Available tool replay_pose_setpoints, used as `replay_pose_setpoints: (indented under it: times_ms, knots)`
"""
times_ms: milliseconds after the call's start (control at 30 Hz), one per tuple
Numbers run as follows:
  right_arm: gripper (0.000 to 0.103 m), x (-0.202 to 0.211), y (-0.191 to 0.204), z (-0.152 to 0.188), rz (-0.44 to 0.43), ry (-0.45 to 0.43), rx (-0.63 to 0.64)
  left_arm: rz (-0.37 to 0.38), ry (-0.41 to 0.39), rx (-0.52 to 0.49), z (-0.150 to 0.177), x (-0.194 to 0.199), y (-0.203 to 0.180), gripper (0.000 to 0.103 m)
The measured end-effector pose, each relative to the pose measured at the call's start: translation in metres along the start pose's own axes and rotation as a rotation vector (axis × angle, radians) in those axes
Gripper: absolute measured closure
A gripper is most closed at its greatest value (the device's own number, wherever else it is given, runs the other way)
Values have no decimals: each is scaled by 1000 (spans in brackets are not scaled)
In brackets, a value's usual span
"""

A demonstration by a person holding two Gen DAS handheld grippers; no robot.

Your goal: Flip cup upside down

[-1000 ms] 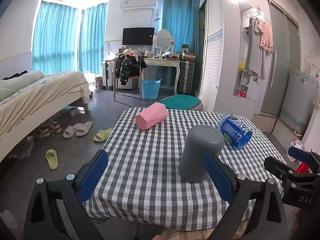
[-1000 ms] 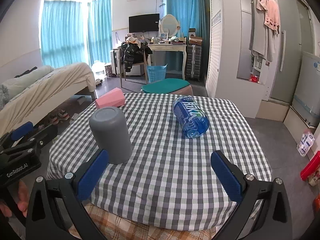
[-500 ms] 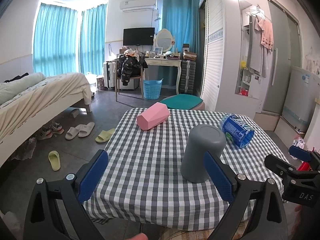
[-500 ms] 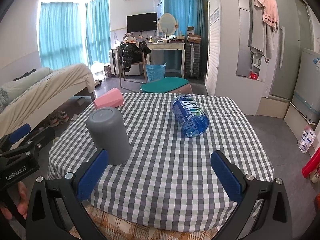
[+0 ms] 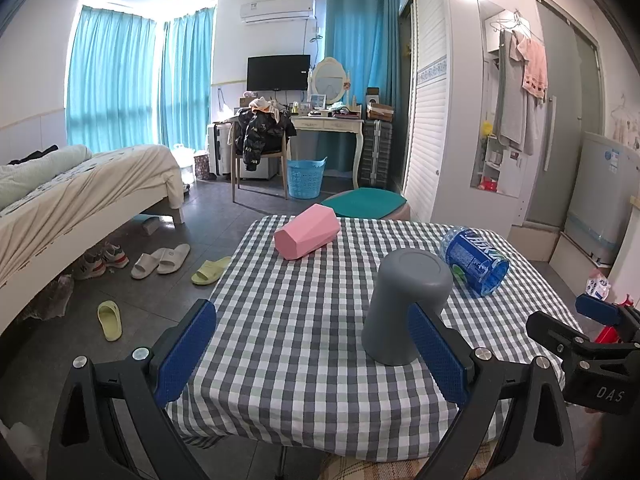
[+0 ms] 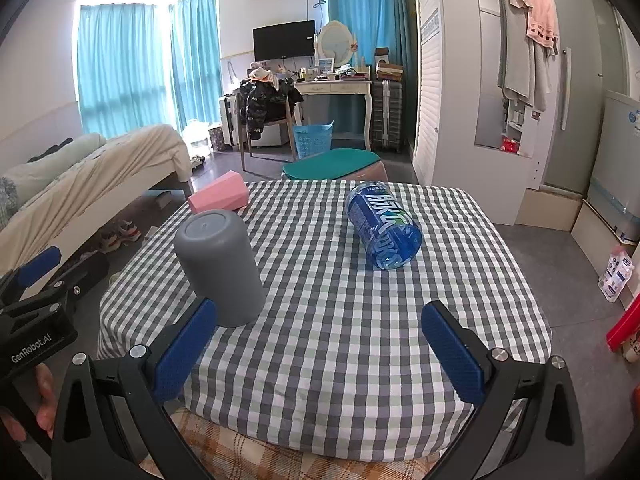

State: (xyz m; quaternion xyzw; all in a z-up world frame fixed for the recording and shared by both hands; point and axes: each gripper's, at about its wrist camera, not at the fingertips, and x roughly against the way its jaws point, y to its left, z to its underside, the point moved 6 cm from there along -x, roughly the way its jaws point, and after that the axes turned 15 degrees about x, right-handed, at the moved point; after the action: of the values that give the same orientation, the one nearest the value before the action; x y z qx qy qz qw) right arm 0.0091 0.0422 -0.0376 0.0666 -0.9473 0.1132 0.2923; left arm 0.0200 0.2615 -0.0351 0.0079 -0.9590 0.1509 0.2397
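Note:
A grey cup (image 5: 404, 304) stands upside down, base up, on the checked tablecloth (image 5: 300, 320); it also shows in the right wrist view (image 6: 220, 268). My left gripper (image 5: 312, 350) is open and empty at the table's near edge, its right finger just in front of the cup. My right gripper (image 6: 318, 350) is open and empty at the near edge, with the cup beyond its left finger. Each gripper shows at the side of the other's view.
A pink faceted box (image 5: 306, 232) lies at the table's far left. A blue water bottle (image 6: 382, 230) lies on its side at the right. A teal stool (image 5: 364, 202) stands behind the table. A bed (image 5: 80, 188) and slippers are to the left.
Both grippers have drawn back and risen slightly from the table. The cup has not moved.

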Motion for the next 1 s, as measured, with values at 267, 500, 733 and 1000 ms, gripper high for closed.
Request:
replay_pose_setpoints:
  times_ms: [267, 500, 733, 1000]
  knots:
    - [0, 0, -3, 1, 8, -3, -17, -3, 1, -4, 0, 0, 0, 4]
    - [1, 0, -3, 3, 11, -2, -11, -2, 1, -5, 1, 0, 0, 4]
    - [1, 0, -1, 3, 14, 4, -7, -3, 1, -5, 2, 0, -1, 4]
    - [1, -2, 2, 4, 12, 8, 0, -6, -1, -8, 3, 0, -1, 4]
